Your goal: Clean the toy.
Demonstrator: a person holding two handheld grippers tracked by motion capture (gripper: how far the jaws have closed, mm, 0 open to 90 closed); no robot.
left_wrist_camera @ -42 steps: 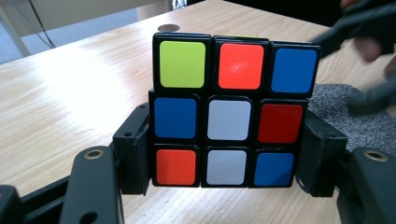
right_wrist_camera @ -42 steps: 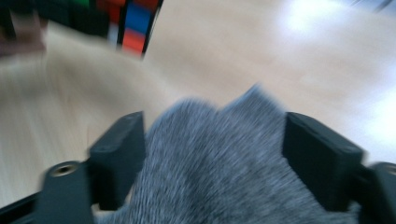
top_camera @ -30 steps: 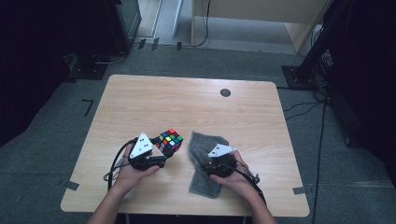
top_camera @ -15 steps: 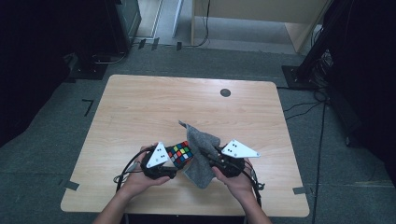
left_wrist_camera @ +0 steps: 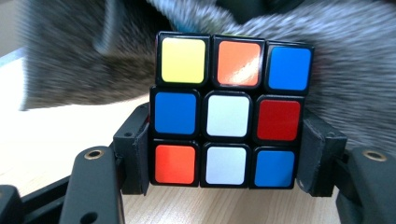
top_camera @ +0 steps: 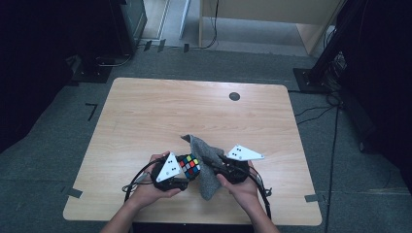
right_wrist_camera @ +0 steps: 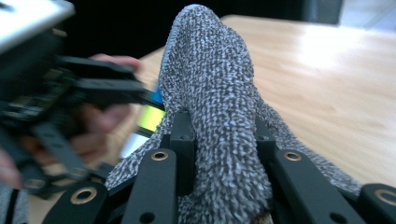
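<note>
Now the left hand-held gripper (left_wrist_camera: 224,182) clamps the puzzle cube (left_wrist_camera: 231,109) — the right hand-held gripper (right_wrist_camera: 219,135) pinches the grey cloth (right_wrist_camera: 210,79).

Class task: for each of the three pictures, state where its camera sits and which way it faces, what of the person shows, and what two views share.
High view: above the table, looking forward and down; forearms, left hand-held gripper, right hand-held gripper.
Left gripper view: on that gripper, along jaws clamping the cube.
Right gripper view: on that gripper, along jaws gripping the grey cloth; the person's other hand.
Shared: cube and cloth.
</note>
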